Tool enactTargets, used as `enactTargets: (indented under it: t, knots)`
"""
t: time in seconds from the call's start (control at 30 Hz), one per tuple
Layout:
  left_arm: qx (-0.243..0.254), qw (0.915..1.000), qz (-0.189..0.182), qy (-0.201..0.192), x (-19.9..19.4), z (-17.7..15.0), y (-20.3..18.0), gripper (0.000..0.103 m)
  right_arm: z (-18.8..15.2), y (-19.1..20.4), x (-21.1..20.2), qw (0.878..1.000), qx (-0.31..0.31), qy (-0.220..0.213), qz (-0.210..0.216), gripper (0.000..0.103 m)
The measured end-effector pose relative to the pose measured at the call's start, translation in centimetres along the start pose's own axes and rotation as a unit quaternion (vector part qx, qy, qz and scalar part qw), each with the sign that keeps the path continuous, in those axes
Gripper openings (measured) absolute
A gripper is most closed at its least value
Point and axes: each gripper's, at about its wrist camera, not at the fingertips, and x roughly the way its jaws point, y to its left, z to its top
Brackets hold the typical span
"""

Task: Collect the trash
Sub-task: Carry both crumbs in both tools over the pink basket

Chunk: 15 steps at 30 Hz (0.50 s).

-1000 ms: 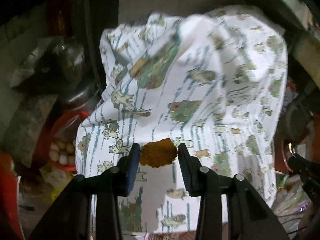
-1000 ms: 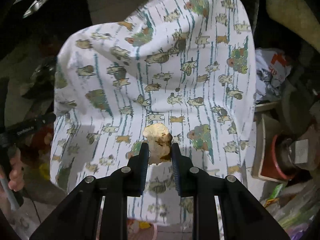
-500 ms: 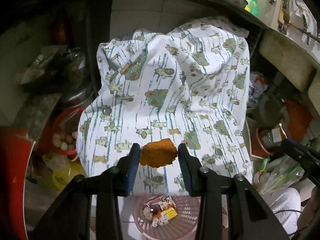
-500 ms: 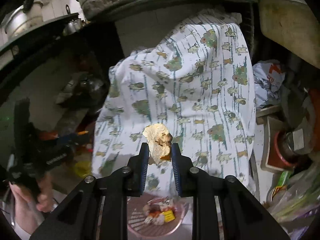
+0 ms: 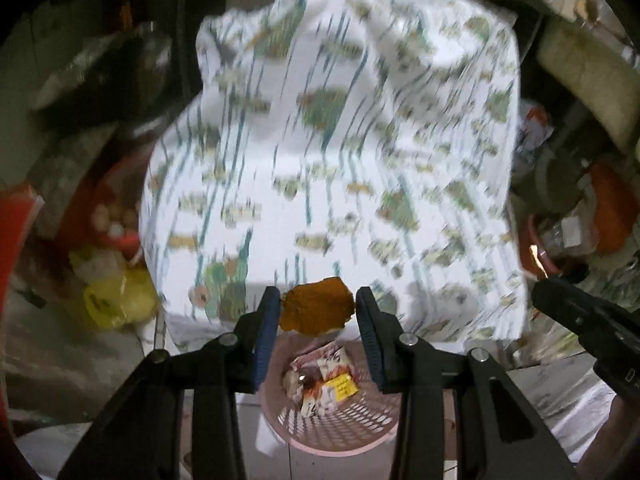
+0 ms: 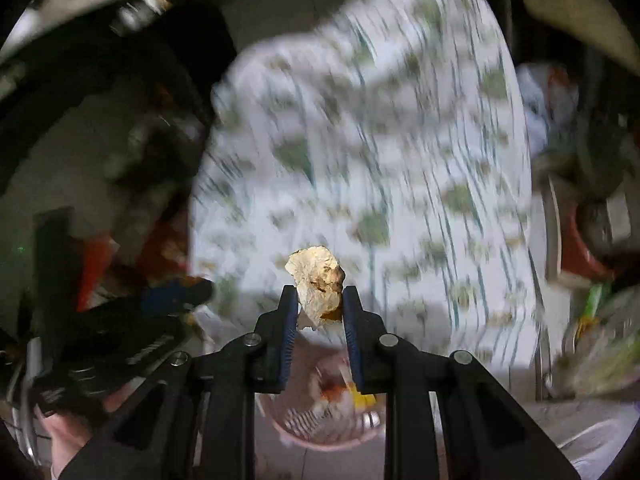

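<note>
My left gripper (image 5: pixel 317 312) is shut on an orange-brown peel scrap (image 5: pixel 317 312), held just above the far rim of a pink perforated trash basket (image 5: pixel 340 432) on the floor. Wrappers (image 5: pixel 324 380) lie inside the basket. My right gripper (image 6: pixel 319 300) is shut on a pale, crumpled peel piece (image 6: pixel 316 280), also above the pink basket (image 6: pixel 320 428), which shows blurred below its fingers. The other gripper (image 5: pixel 588 320) enters the left wrist view at the right edge. In the right wrist view the left gripper (image 6: pixel 132 332) and a hand (image 6: pixel 76 436) are at the lower left.
A white cloth with a green and tan print (image 5: pixel 340 160) drapes over something bulky right behind the basket. Red bowls, a yellow bag (image 5: pixel 116 300) and dark pots crowd the left. Red containers (image 5: pixel 540 256) and bags fill the right. A counter edge runs overhead.
Both grippers pulled back and down from the cloth with their scraps still held. The pink basket has come into view and now lies under the fingers.
</note>
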Motion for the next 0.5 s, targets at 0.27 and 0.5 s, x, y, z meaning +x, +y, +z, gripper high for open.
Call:
enactTargets:
  t: [0.27,0.5]
  knots:
    - [-0.007,0.9969,-0.013,0.077,7.4,-3.5,0.4,0.037,-3.0,-1.9,9.2,0.995,0.043,0.089,0.023,0.024]
    - [-0.031,0.986,-0.044,0.158,12.4,-7.2,0.0,0.037,-5.7,-5.4,15.3,0.982,0.119,0.147,0.028,0.024]
